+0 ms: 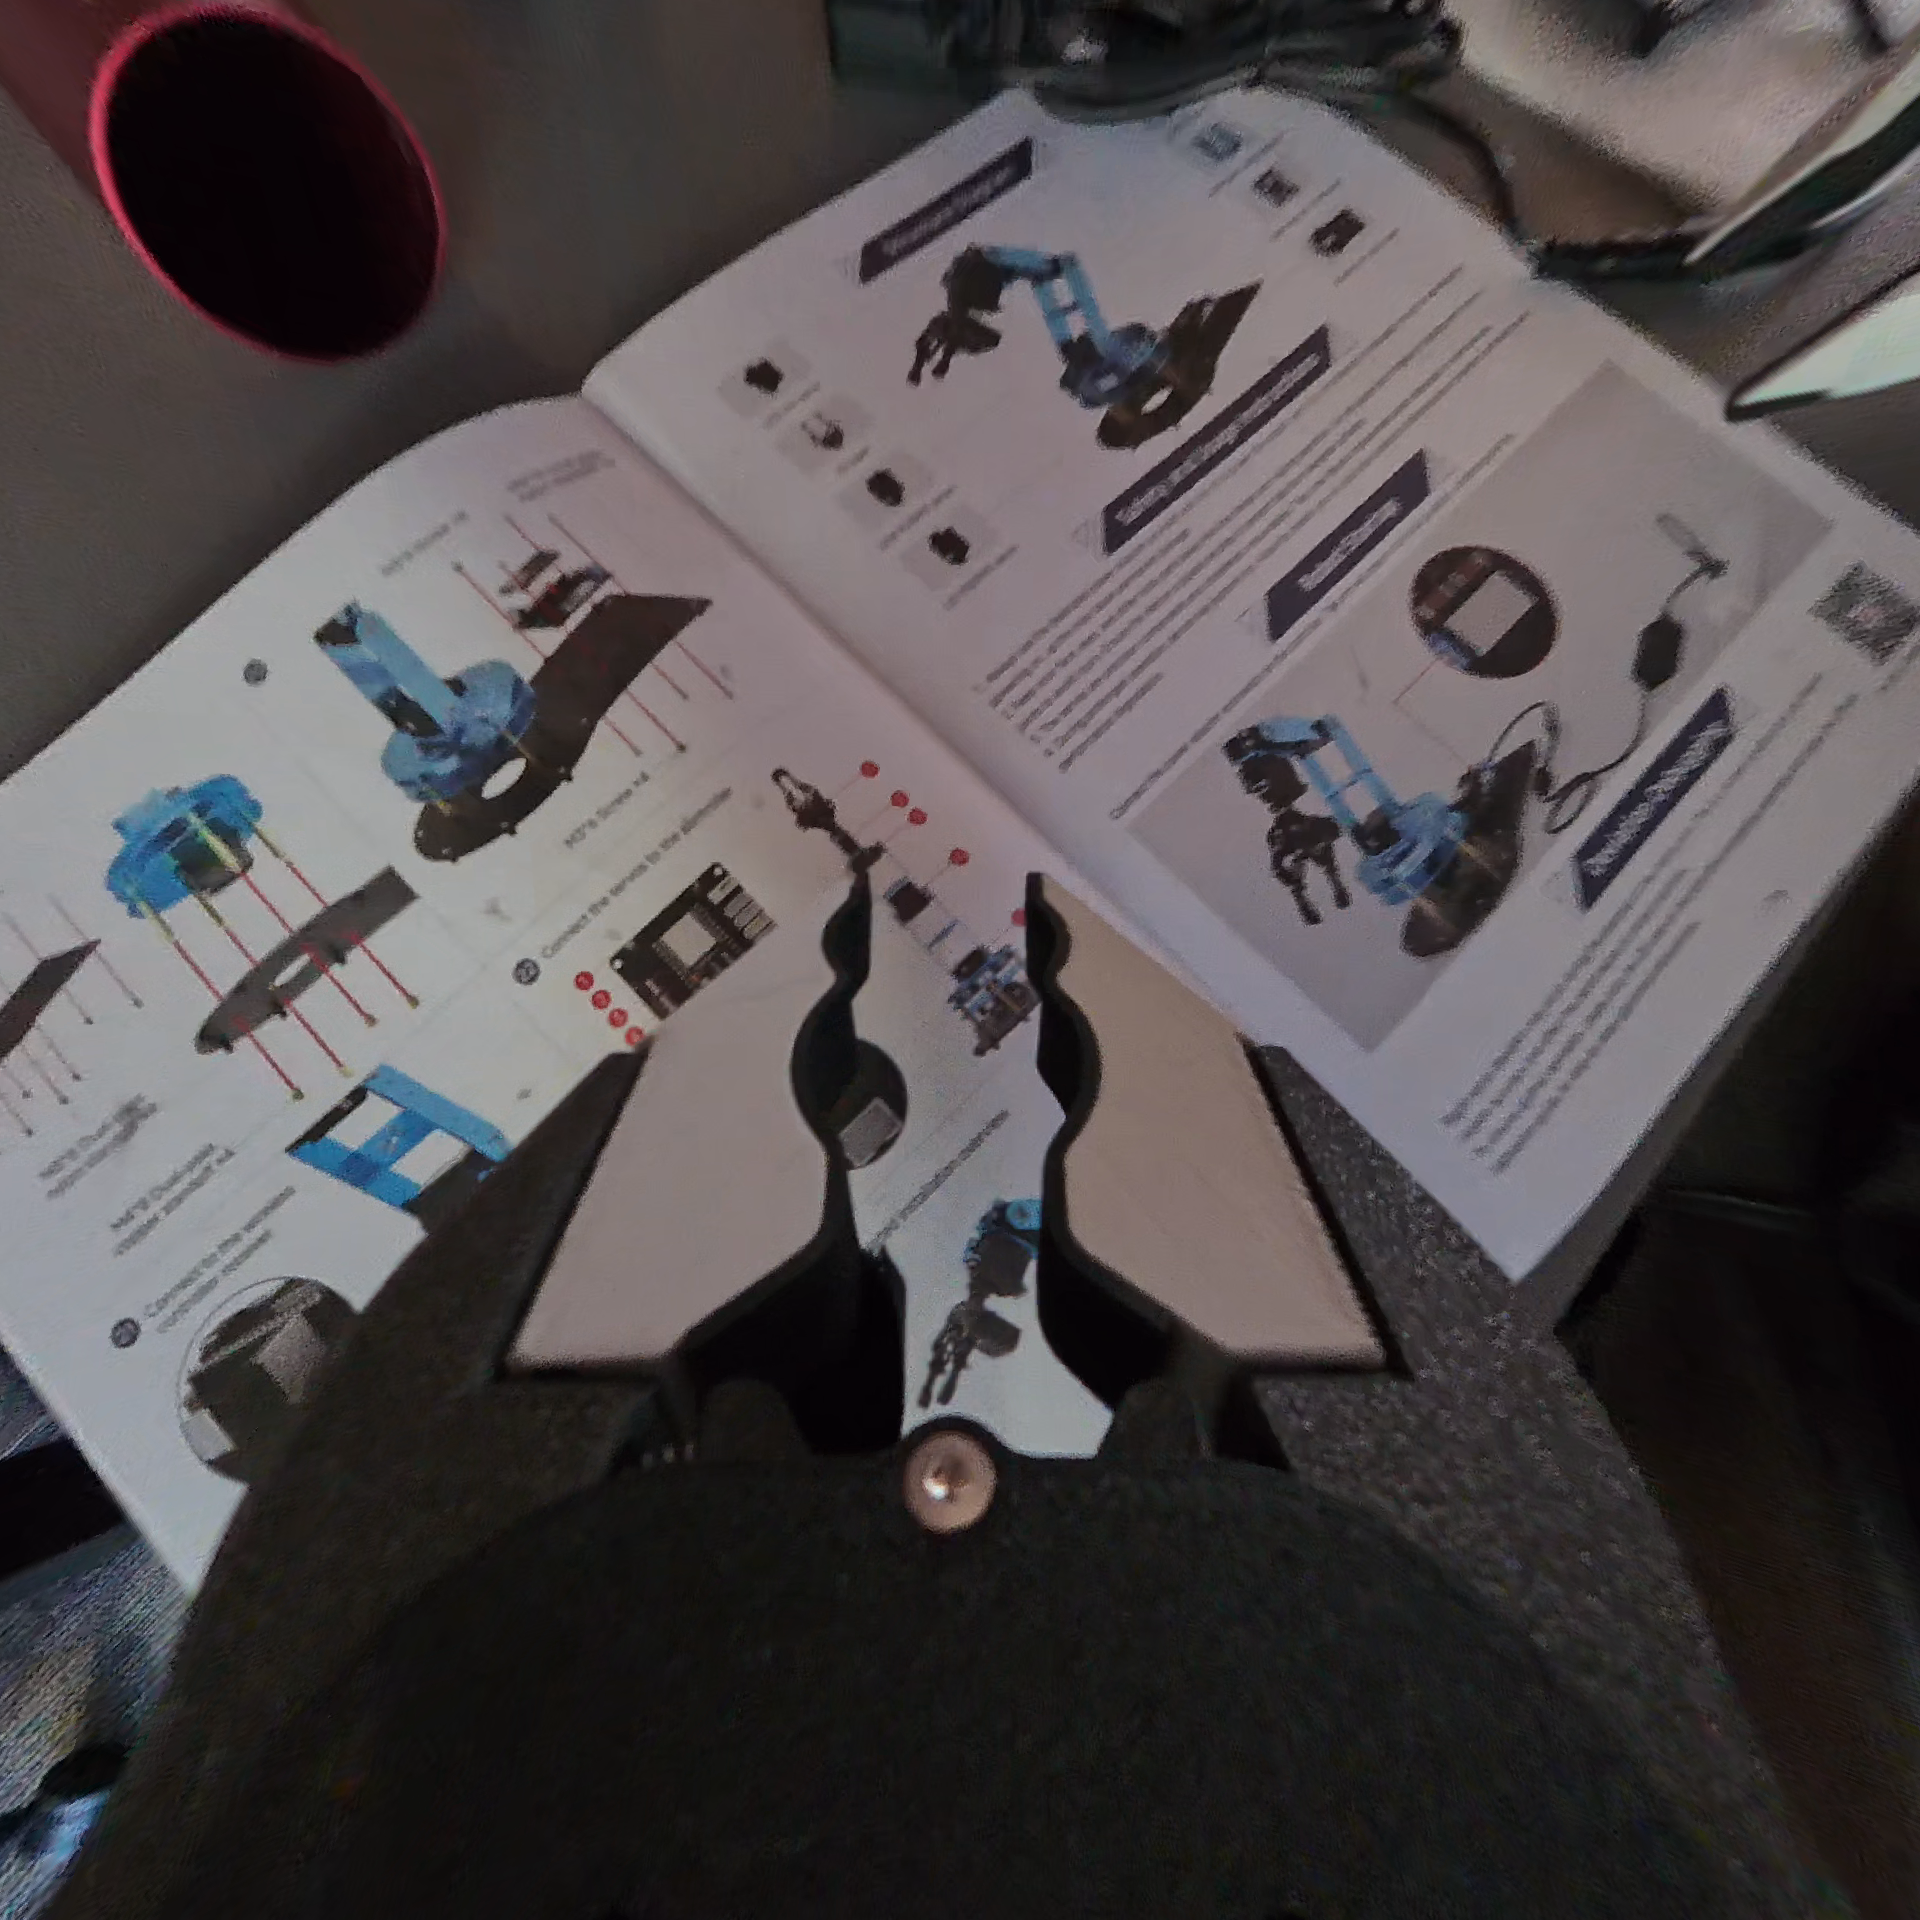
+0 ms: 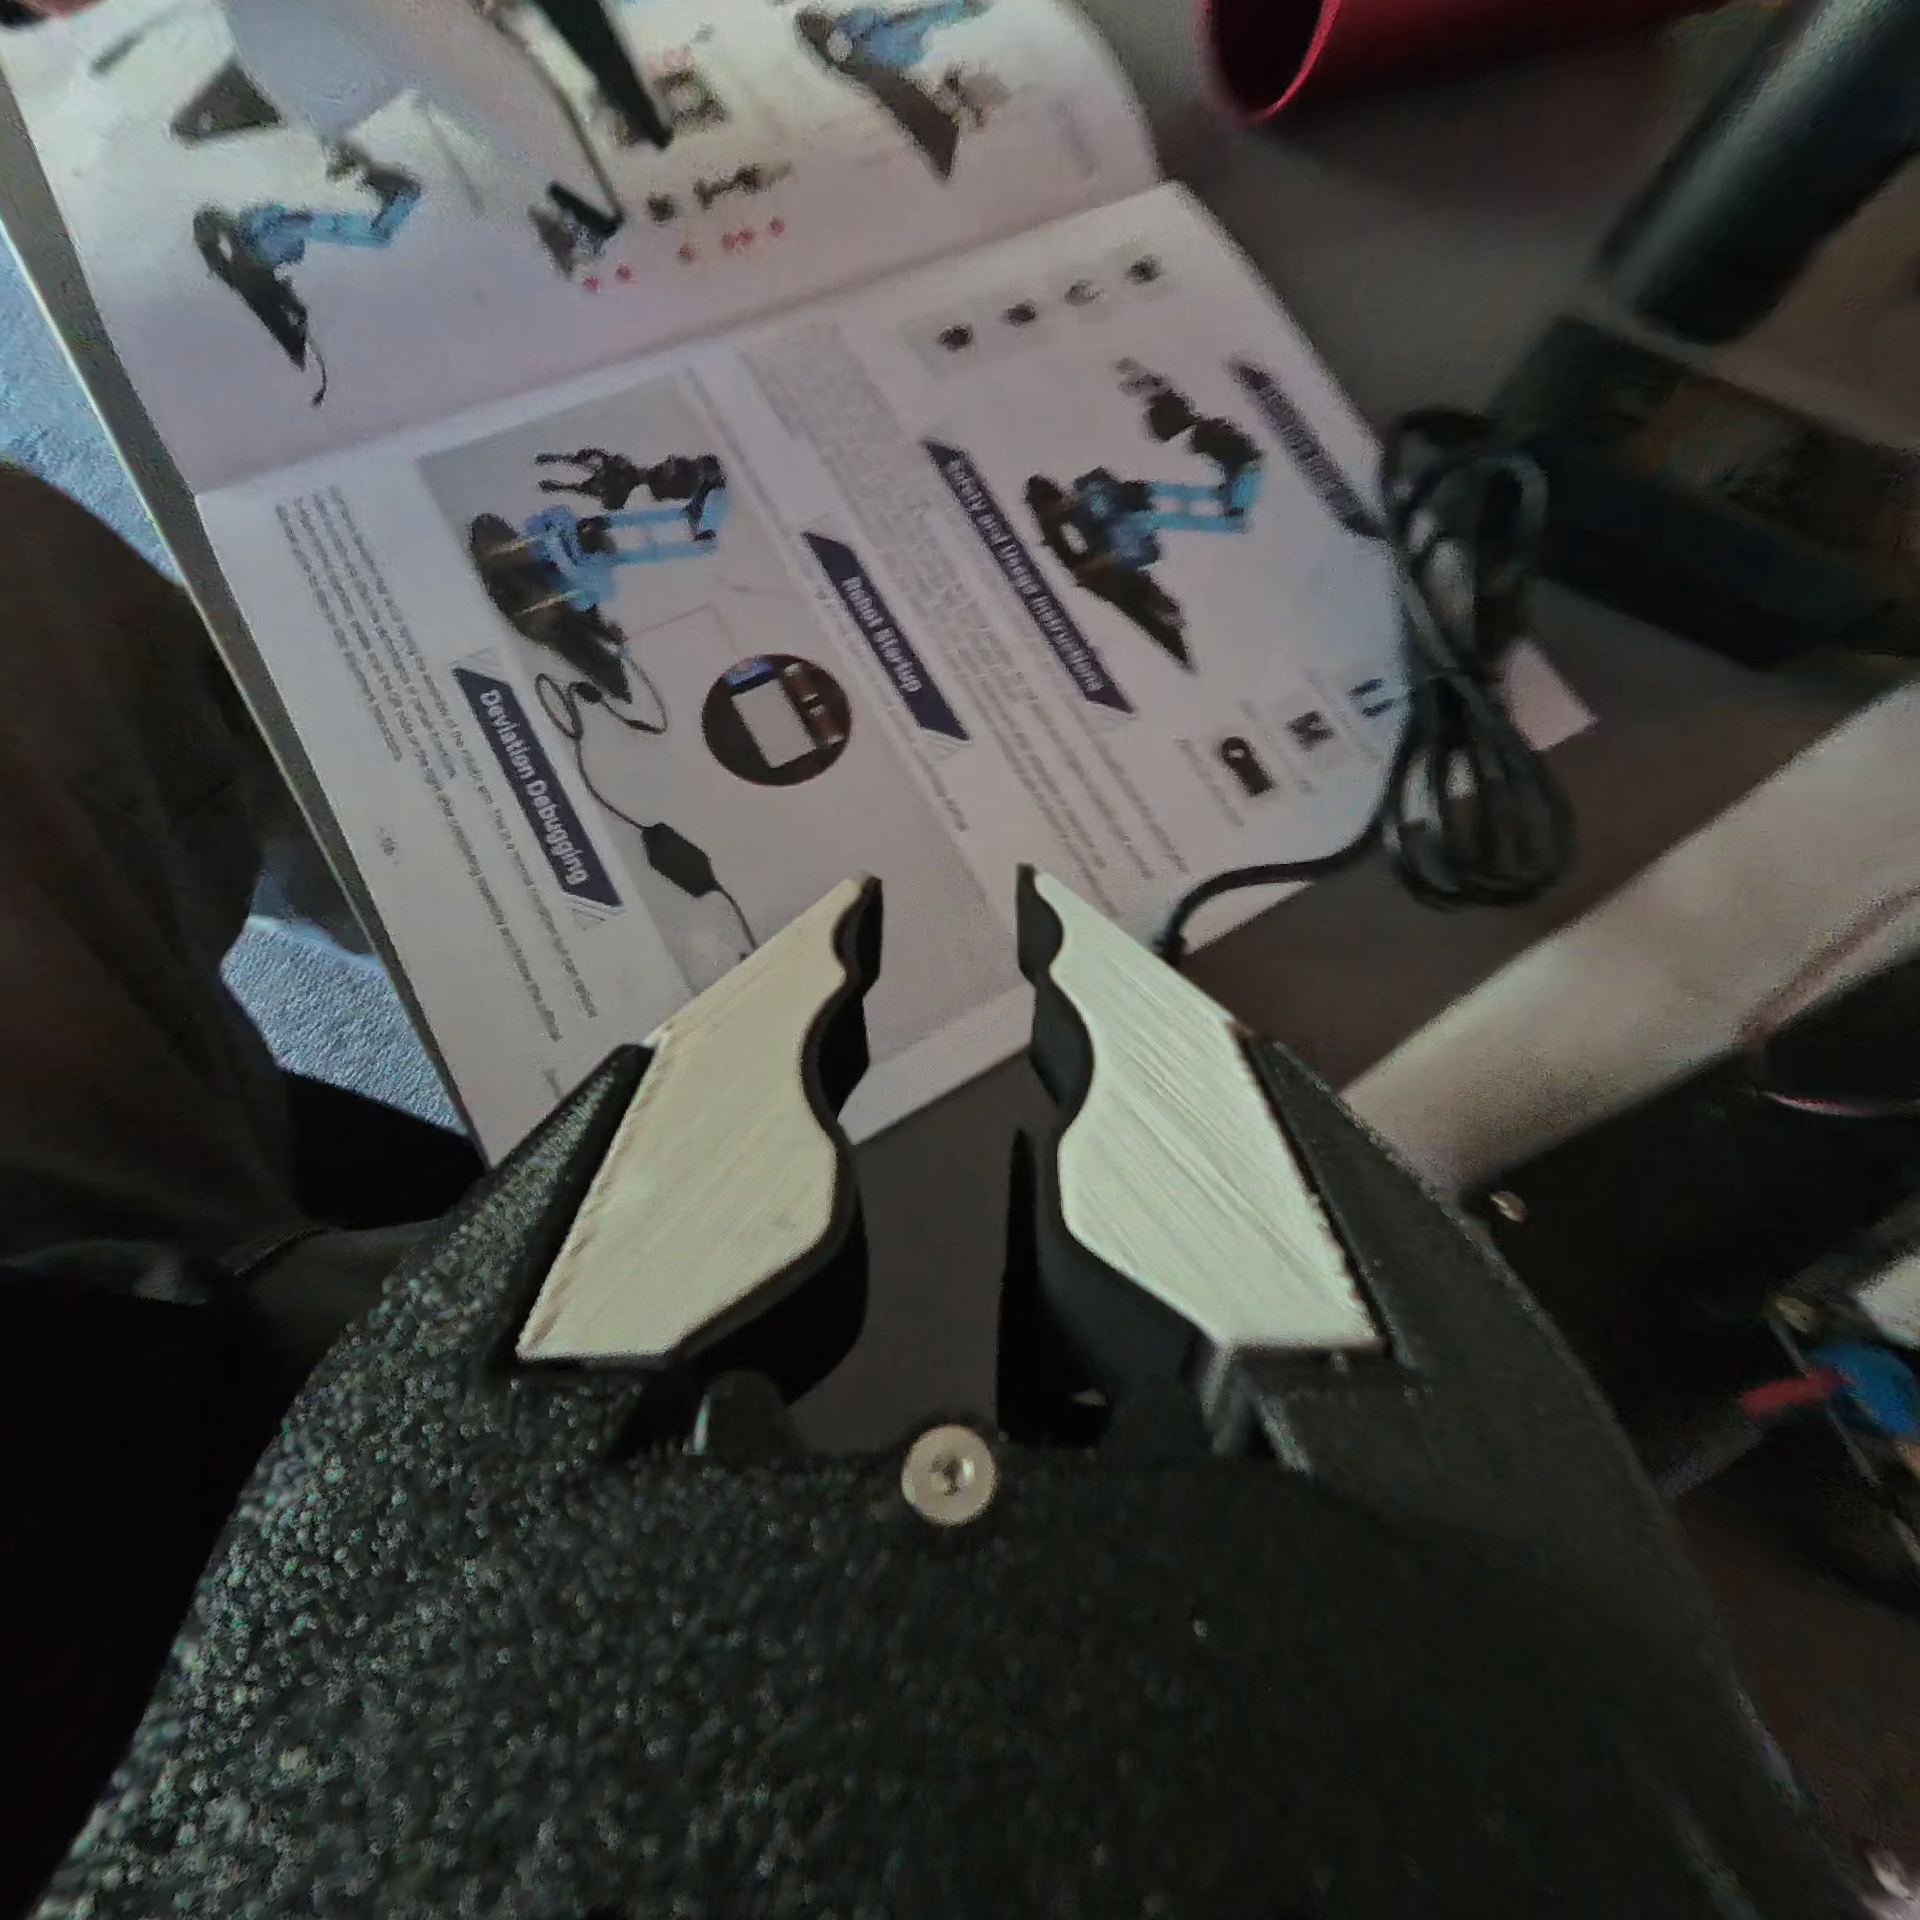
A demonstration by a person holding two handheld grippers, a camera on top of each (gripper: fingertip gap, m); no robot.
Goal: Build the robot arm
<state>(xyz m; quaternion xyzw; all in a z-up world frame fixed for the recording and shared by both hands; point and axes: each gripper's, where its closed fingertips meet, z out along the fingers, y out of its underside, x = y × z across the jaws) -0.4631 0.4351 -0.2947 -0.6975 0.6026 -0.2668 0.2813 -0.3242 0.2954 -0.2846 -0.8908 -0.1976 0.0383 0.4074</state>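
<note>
Left gripper (image 1: 945, 894) over open booklet (image 1: 1039, 582) on desk (image 1: 582, 208), jaws released, holding nothing; red tube (image 1: 270, 177) at 10 o'clock. Right gripper (image 2: 948, 894) likewise released above booklet (image 2: 935, 644) corner; black cable (image 2: 1465, 665) at 2 o'clock.
</note>
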